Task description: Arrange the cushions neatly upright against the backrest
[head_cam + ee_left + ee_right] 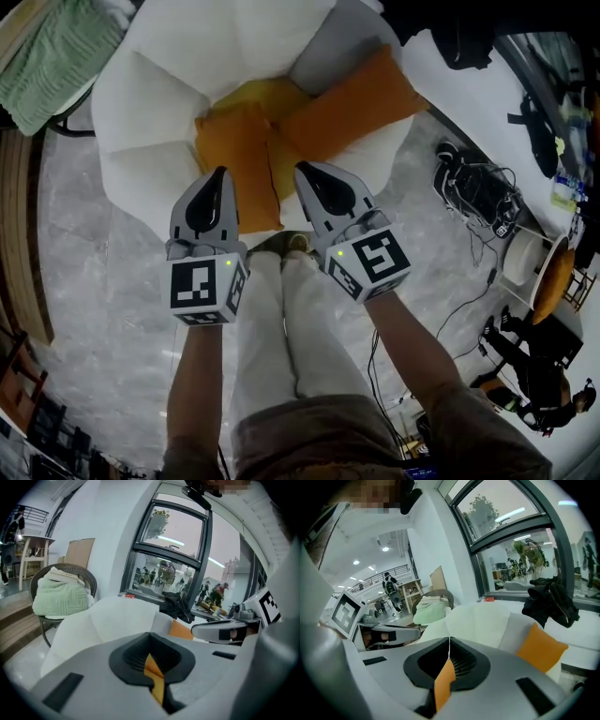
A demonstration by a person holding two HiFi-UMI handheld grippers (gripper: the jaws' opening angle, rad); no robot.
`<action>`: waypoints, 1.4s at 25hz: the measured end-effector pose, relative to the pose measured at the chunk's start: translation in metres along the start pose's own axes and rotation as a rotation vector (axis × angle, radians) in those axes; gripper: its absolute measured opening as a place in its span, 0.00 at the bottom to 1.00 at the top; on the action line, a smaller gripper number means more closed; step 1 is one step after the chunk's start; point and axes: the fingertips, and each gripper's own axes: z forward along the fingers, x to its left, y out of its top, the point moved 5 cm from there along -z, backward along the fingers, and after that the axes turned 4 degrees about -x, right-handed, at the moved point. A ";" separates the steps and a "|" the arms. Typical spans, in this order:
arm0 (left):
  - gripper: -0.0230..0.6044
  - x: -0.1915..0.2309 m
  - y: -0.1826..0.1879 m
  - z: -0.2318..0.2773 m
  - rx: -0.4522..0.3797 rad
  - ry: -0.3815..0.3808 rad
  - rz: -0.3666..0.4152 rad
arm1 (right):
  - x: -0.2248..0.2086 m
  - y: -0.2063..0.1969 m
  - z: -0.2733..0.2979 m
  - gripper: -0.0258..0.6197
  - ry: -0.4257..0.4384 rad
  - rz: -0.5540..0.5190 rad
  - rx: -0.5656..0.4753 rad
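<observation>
1. Left gripper (220,178) and right gripper (305,173) both have their jaws pressed together with nothing in them. They're side by side at the front edge of the white armchair (159,94).
2. Cushions: the near orange cushion (239,159) lies flat on the seat just ahead of the tips. The second orange cushion (352,103) is slumped off to the right, and a yellow cushion (262,98) is tucked behind both.
3. Looks like the approach step to me, nothing grabbed yet.
4. Next move, I'd guess: spread one pair of jaws, pinch the near cushion's edge, and stand it up against the backrest (244,33).
</observation>
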 end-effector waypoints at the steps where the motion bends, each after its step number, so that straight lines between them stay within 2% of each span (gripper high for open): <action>1: 0.04 0.002 -0.001 0.004 0.004 0.002 0.000 | -0.003 -0.001 0.002 0.07 -0.005 -0.001 0.004; 8: 0.05 0.015 -0.017 0.038 0.065 0.011 -0.011 | -0.015 -0.004 0.015 0.07 -0.018 0.023 0.030; 14: 0.06 0.044 -0.051 0.073 0.156 0.075 -0.064 | -0.017 -0.010 0.022 0.07 -0.007 0.032 0.047; 22: 0.22 0.071 -0.117 0.116 0.332 0.128 -0.115 | -0.020 -0.022 0.030 0.07 -0.003 0.039 0.077; 26: 0.36 0.078 -0.152 0.133 0.455 0.125 -0.157 | -0.022 -0.027 0.033 0.07 -0.003 0.044 0.089; 32: 0.39 0.090 -0.194 0.151 0.588 0.152 -0.109 | -0.030 -0.038 0.037 0.07 -0.008 0.055 0.106; 35: 0.39 0.093 -0.202 0.156 0.601 0.156 -0.111 | -0.034 -0.044 0.037 0.07 -0.016 0.066 0.111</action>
